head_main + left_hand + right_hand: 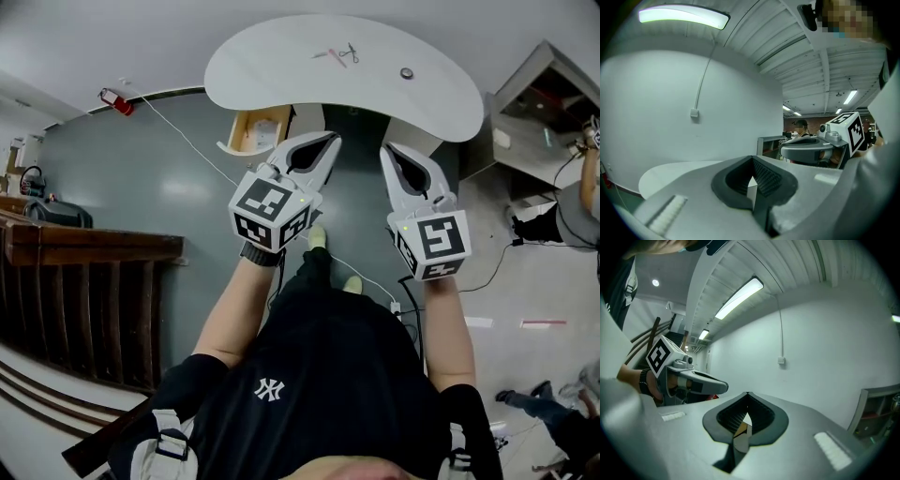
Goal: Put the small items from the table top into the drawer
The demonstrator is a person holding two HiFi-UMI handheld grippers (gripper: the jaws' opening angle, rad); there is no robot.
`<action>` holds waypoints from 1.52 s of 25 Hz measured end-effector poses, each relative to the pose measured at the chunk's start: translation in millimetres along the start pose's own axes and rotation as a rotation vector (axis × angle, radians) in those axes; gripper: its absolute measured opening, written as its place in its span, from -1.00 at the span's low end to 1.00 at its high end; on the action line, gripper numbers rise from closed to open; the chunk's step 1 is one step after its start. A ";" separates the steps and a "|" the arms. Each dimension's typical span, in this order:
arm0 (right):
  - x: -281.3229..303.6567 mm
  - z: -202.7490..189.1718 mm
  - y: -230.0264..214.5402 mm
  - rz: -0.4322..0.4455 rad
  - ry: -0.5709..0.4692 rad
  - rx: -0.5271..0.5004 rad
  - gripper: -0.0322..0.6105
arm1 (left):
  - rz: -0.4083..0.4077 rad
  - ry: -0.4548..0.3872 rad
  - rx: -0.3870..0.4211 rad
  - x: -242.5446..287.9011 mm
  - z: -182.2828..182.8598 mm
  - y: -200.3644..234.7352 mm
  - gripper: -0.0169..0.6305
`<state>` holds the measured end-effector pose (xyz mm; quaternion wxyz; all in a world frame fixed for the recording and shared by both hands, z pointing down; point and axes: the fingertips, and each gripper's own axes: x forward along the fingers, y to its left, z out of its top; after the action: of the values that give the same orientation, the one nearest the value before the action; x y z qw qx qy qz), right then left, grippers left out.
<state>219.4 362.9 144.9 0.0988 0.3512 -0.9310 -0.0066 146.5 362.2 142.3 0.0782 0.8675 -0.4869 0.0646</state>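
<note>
In the head view a white kidney-shaped table (pixel 281 70) stands ahead of me. On its top lie a small pair of scissors (pixel 351 52), a thin red stick-like item (pixel 328 54) and a small dark round item (pixel 406 72). Under the table's left end a wood-lined drawer (pixel 255 131) stands pulled open. My left gripper (pixel 330 141) and right gripper (pixel 387 150) are held side by side short of the table, both shut and holding nothing. Each gripper view shows closed jaws, the left (pixel 753 159) and the right (pixel 747 394), with the other gripper beside them.
A red object (pixel 116 101) lies on the grey floor at the left, with a white cable (pixel 187 141) running from it toward the table. A dark wooden railing (pixel 84 272) stands at the left. A grey shelf unit (pixel 548 98) and black cables are at the right.
</note>
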 end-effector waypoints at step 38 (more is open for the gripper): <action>358.7 -10.2 -145.0 0.059 0.036 0.016 -0.83 | 0.060 0.130 0.008 236.0 -30.0 309.8 -0.95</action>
<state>52.8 19.2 207.4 0.1127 0.3243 -0.9392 0.0101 2.7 12.1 238.7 0.1042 0.8468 -0.5065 0.1248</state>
